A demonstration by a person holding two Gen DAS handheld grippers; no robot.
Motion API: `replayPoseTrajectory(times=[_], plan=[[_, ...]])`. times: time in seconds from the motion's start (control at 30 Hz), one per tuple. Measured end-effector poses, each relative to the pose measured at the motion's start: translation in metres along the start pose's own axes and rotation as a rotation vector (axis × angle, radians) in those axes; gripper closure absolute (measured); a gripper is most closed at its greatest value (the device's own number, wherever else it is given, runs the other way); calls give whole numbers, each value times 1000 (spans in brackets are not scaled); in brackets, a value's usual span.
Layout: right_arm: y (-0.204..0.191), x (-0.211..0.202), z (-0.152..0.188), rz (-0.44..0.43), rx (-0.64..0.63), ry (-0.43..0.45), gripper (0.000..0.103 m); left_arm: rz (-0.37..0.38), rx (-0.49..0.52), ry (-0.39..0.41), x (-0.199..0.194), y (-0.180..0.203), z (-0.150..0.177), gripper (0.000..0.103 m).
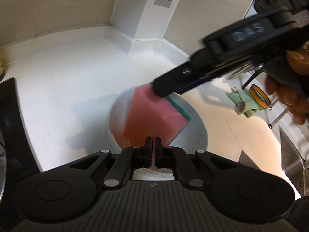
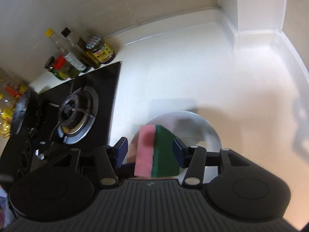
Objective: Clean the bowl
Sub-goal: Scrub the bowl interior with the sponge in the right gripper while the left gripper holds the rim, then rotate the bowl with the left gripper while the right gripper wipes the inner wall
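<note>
At frame centre, the left gripper pinches the bowl rim. The right gripper, jaws spread, carries the sponge above it.

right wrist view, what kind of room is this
Most likely a home kitchen. A black glass gas stove is set into a white countertop, and glass bottles and jars of condiments stand against the wall behind it. A steel sink edge shows in the left wrist view.
</note>
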State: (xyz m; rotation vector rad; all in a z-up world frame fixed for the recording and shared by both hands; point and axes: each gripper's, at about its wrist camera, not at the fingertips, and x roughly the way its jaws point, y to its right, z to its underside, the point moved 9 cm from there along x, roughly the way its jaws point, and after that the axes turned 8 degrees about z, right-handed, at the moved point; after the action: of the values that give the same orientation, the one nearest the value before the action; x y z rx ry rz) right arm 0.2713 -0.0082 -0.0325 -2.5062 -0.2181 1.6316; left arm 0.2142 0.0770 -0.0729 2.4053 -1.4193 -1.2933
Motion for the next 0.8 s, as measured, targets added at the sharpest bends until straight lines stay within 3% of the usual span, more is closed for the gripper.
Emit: replayPoseTrajectory(times=[0.2,0.37,0.43,0.53,0.67,0.8], plan=[[-11,30,-3,69,-89,-101,58,20,-12,14,-15,3,9,103],[-11,36,3,81,-242,-134,71,13,-81,45,-45,-6,20,103],[-12,31,7,71,-358,-130,71,3,-123,57,-52,-14,21,102],[-17,21,20,62,-631,-109,72,-32,-220,53,-47,-27,18,87],[-28,14,42,37,-927,-67,73,-54,-317,37,-32,-35,13,86],[-37,8,60,38,-1110,-42,73,-85,-399,6,-17,-38,12,78]])
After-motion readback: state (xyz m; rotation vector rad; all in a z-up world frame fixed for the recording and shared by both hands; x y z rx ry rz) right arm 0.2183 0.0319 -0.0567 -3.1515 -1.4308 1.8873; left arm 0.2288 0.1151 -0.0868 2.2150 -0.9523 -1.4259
